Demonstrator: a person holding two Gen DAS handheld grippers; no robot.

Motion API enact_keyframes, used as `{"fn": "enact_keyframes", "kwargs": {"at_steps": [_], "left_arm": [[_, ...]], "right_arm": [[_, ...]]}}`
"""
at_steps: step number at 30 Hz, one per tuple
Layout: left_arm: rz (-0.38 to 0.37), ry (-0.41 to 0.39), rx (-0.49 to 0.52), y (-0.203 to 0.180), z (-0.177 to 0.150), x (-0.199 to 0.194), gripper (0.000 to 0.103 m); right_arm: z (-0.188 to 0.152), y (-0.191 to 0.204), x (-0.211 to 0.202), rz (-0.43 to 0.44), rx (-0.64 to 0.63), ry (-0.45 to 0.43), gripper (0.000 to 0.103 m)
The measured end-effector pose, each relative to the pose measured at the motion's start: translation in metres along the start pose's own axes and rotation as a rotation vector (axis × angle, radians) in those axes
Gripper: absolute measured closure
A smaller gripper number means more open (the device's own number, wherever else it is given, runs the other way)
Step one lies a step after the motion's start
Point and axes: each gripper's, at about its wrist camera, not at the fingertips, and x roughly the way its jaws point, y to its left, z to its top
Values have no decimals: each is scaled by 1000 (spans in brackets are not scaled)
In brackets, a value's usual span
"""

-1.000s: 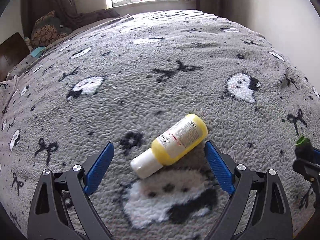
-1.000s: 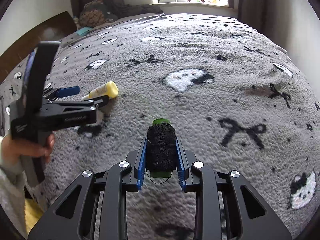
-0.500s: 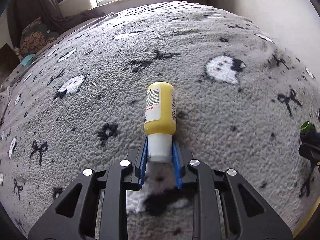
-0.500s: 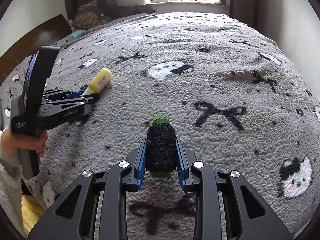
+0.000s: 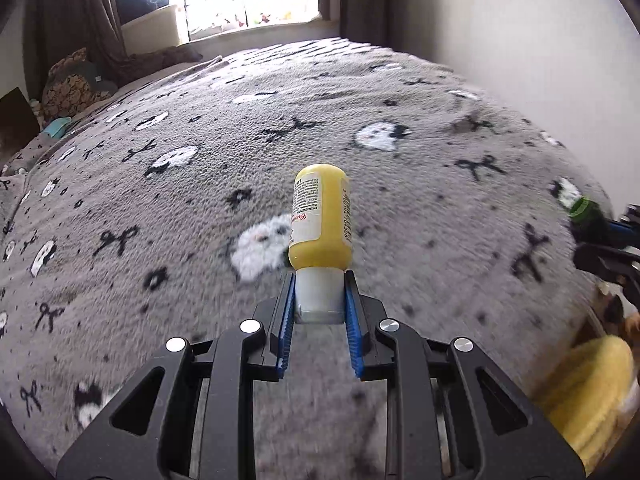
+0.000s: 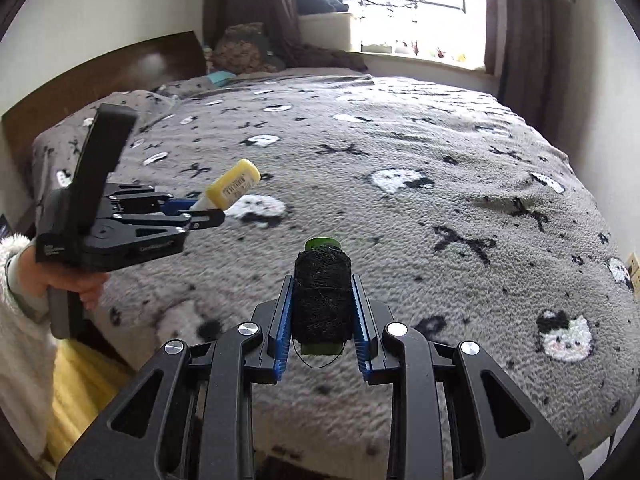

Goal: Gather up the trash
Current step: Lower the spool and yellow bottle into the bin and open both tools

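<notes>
My left gripper (image 5: 319, 300) is shut on the white cap of a yellow bottle (image 5: 322, 216) and holds it lifted above the grey blanket (image 5: 200, 208). The bottle points forward, label up. My right gripper (image 6: 322, 312) is shut on a spool of black thread (image 6: 322, 292) with a green core, held above the bed. In the right wrist view the left gripper (image 6: 192, 210) with the yellow bottle (image 6: 234, 184) is at the left, raised over the bed's edge. The spool (image 5: 586, 212) shows at the right edge of the left wrist view.
The grey blanket (image 6: 440, 168) with black bows and white cat faces covers the bed. A dark wooden headboard (image 6: 100, 76) and pillows (image 6: 244, 50) are at the far left. A window sill (image 6: 420, 60) and curtains are beyond. Something yellow (image 5: 592, 392) lies beside the bed.
The left gripper closed on the bottle's cap and has lifted it off the blanket, pulling back toward the bed's edge. The right gripper has also risen and drawn back with the spool.
</notes>
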Motion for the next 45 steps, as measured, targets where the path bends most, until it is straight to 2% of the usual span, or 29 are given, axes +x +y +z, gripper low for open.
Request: {"fn": "enact_keyframes", "kwargs": {"at_steps": [8,13,17,20,24,27,39,45], "left_arm": [[-22,-95,30,-16,-69,-90,81],[-50,-86,28,-38,-123,-108,81],[-90,-28,-21,-50,-167,-95,81],[-90,21,-63,-59,-202,-78,81],[-100,75,-145,-61,-233,-61,81],[-111,127,-167,-61,-251,-48,81],[-140,342,-238,-46,-294,24,81],[-164,393,-212,-51,-296,41,81]], "right_arm": [[-48,25,-40,23,-33,-17,76],[-87,43,-41,37,-7,7,76],[-114,60,-34,14,-1,22,76],[-135,76,-26,-41,-15,25,76],[-164,84,-4,0,51,106,76],[-184,87,14,21,79,174,76],[-224,81,73,81,157,363,76],[-237,85,96,87,157,445,76]]}}
